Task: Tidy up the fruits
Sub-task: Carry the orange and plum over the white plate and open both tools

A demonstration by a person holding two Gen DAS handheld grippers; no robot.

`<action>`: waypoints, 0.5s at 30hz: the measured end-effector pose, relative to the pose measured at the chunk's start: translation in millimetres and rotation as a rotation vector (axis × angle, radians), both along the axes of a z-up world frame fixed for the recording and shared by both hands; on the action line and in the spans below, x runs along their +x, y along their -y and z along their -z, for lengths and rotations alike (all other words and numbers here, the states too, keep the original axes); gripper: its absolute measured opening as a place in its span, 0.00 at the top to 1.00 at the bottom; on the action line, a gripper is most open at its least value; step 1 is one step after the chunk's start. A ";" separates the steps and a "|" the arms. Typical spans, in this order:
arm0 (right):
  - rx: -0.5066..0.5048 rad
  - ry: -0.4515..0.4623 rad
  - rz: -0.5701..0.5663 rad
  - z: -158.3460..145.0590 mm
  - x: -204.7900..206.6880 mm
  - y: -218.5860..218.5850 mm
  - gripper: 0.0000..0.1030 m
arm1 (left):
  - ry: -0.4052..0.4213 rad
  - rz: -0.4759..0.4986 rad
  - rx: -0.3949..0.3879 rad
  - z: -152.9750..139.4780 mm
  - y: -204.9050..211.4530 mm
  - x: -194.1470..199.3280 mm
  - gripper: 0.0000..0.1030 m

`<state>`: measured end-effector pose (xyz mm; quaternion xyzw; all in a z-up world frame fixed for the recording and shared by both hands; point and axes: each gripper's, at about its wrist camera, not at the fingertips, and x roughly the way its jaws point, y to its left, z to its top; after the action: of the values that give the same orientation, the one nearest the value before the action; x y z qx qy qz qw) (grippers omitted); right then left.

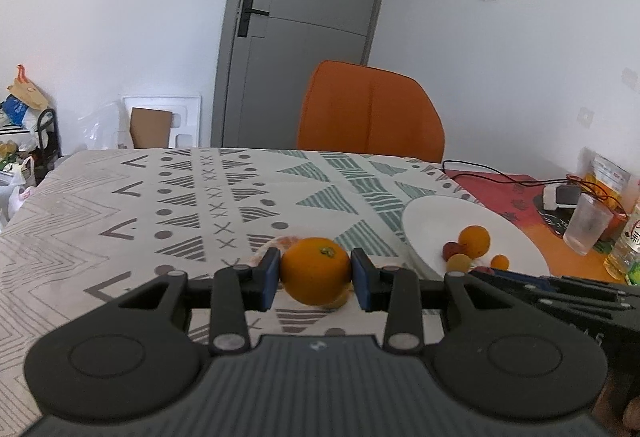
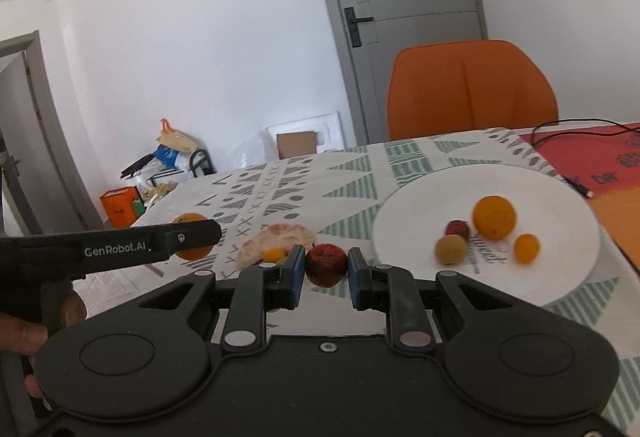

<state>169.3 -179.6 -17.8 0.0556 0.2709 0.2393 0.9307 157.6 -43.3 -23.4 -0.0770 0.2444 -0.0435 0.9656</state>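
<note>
Carrying two fruits at once: I have one pinched in each gripper, both lifted off the patterned tablecloth
Left gripper: my blue pads pinch a big orange low in the middle of the left wrist view; in the right wrist view this orange shows at centre left, half hidden behind my left gripper's black finger
Still on the cloth: a pale pink peeled piece and a small orange fruit lie touching each other, just left of centre in the right wrist view; I judge these are left to move
Right gripper: pads pressed onto a dark red fruit, centre of that view
White plate: at centre right; already holding an orange, a small red fruit, a tan round one and a small orange one
Progress: I judge roughly halfway; four plated, two in transit, two waiting
</note>
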 end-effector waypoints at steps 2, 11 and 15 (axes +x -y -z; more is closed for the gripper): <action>0.008 0.003 0.014 -0.8 0.9 7.6 0.80 | 0.002 0.009 0.003 -0.7 4.7 0.8 0.64; 0.023 -0.002 0.075 2.4 3.6 34.1 0.80 | 0.007 0.044 0.019 -0.9 25.9 6.9 0.64; 0.024 -0.001 0.100 4.7 4.5 43.2 0.79 | 0.005 0.063 0.029 -0.5 33.5 10.7 0.64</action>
<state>173.8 -222.8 -22.5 0.0804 0.2655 0.1955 0.9407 168.3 -76.8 -22.9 -0.0553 0.2447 -0.0706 0.9655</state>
